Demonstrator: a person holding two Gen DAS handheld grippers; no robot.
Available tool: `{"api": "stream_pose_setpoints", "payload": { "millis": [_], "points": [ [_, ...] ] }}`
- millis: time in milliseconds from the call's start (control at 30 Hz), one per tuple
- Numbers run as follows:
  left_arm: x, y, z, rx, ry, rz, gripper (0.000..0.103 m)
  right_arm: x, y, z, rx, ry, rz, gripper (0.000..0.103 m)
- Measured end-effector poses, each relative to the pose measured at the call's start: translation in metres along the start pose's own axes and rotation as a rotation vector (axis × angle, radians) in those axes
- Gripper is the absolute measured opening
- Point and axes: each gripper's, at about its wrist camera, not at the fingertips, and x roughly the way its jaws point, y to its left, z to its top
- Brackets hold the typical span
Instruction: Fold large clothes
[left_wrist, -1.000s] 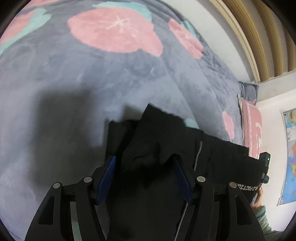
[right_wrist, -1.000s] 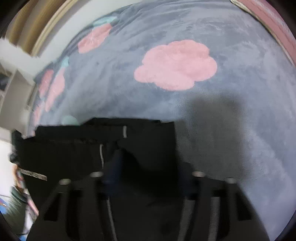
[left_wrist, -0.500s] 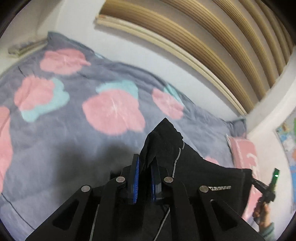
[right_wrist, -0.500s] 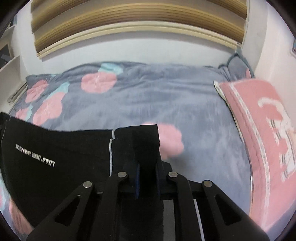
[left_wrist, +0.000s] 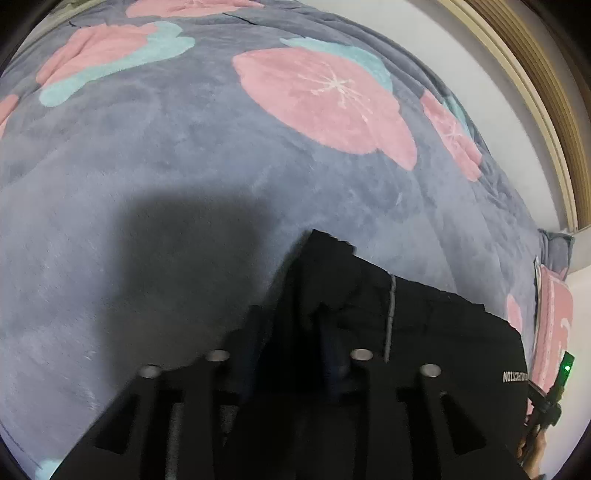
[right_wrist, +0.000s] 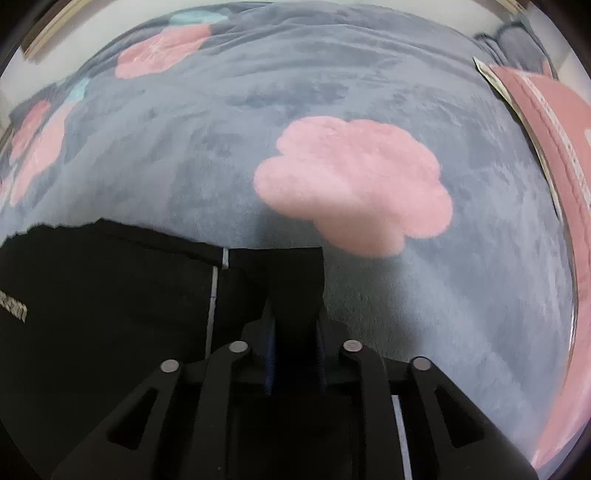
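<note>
A black garment (left_wrist: 436, 332) with a thin grey stripe and white lettering lies on the grey bed blanket (left_wrist: 184, 155). My left gripper (left_wrist: 291, 339) has its jaws partly apart around the garment's left corner, the cloth lying between the blue pads. My right gripper (right_wrist: 293, 325) has its jaws close together around the garment's right corner (right_wrist: 291, 273); the same garment (right_wrist: 110, 295) spreads to the left. The fingertips are hidden by dark cloth in both views.
The blanket (right_wrist: 369, 110) has pink and teal flower patches (left_wrist: 325, 103). A pink pillow (right_wrist: 554, 155) lies at the right. A wall and a wooden slatted headboard (left_wrist: 546, 92) stand behind the bed. The other gripper's handle with a green light (left_wrist: 565, 365) shows at the right edge.
Half a second ago both grippers held the garment's corners lifted above the bed. Now both are low over the blanket, and the left jaws have spread apart.
</note>
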Motion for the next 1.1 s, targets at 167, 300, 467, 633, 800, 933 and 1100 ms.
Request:
{"api": "stream_pose_setpoints", "payload": {
  "millis": [167, 300, 467, 633, 800, 933, 1100],
  "points": [
    [-0.060, 0.016, 0.001, -0.044, -0.036, -0.109, 0.037, -0.053, -0.019, -0.012, 0.096, -0.035, 0.092, 0.033],
    [-0.125, -0.009, -0.015, 0.094, -0.111, -0.127, 0.045, -0.116, -0.004, -0.045, 0.057, -0.118, 0.139, 0.054],
    [-0.153, -0.083, -0.085, 0.282, -0.084, -0.262, 0.052, -0.149, 0.056, -0.092, 0.006, -0.106, 0.268, 0.054],
    [-0.126, -0.167, -0.174, 0.565, -0.041, -0.254, 0.052, -0.145, 0.119, -0.126, -0.139, -0.107, 0.226, 0.054],
    [-0.058, -0.168, -0.206, 0.577, 0.092, -0.189, 0.051, -0.096, 0.135, -0.144, -0.201, -0.028, 0.145, 0.054],
    [-0.027, -0.150, -0.203, 0.501, 0.124, -0.198, 0.043, -0.068, 0.126, -0.146, -0.129, 0.022, 0.177, 0.054],
    [-0.041, -0.156, -0.191, 0.497, 0.152, -0.207, 0.043, -0.091, 0.130, -0.133, -0.167, 0.039, 0.176, 0.054]
  ]
}}
